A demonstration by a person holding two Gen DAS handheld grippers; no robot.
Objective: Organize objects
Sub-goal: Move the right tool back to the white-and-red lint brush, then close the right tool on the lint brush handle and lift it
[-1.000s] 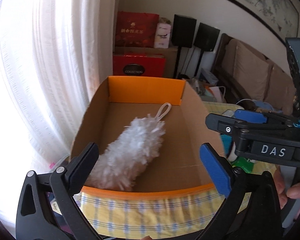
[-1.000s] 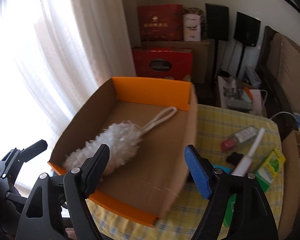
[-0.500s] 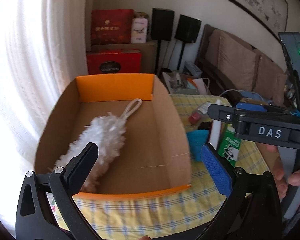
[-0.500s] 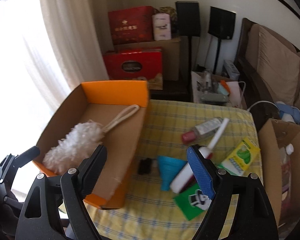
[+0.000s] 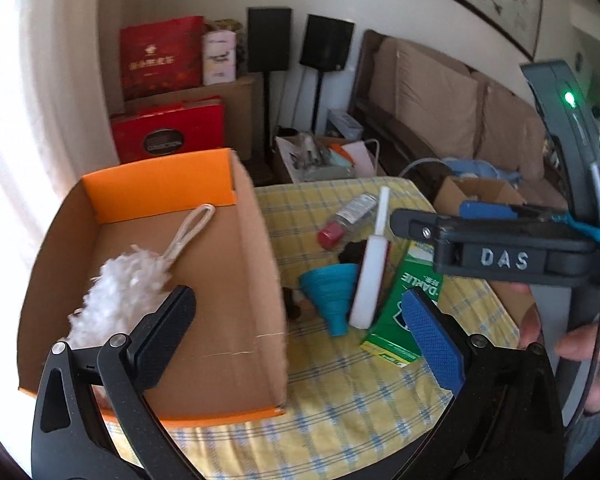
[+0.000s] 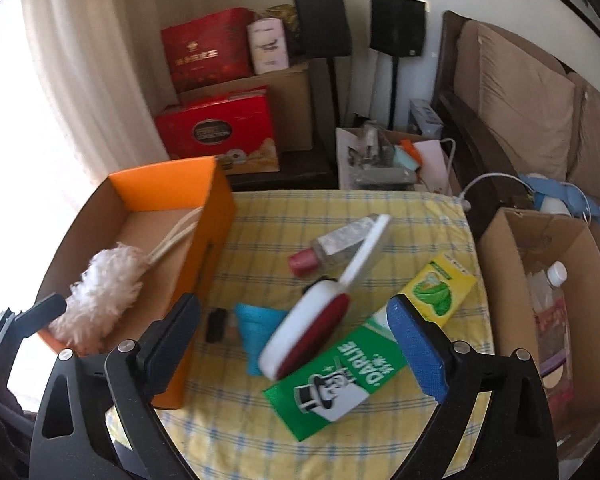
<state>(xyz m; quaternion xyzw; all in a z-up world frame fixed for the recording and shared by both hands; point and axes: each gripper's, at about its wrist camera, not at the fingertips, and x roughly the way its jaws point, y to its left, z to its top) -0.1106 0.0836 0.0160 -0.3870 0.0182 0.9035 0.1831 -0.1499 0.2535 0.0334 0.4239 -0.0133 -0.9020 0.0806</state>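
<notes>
While both pairs of jaws stand open and empty, the white lint brush with the dark red pad (image 6: 306,334) lies slanted on the yellow checked desk (image 6: 416,216), right ahead of the right gripper (image 6: 294,330), handle pointing away; the left gripper (image 5: 300,320) is farther off.

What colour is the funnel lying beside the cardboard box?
Blue-teal. The funnel shows best in the left wrist view, lying on the yellow checked cloth.

Bright curtained window (image 6: 80,92), tan-cushioned sofa (image 6: 532,120).

Matt cardboard box (image 5: 236,280), fluffy white duster (image 5: 120,292), woven checked tablecloth (image 6: 420,216), glossy green carton (image 6: 340,384)
</notes>
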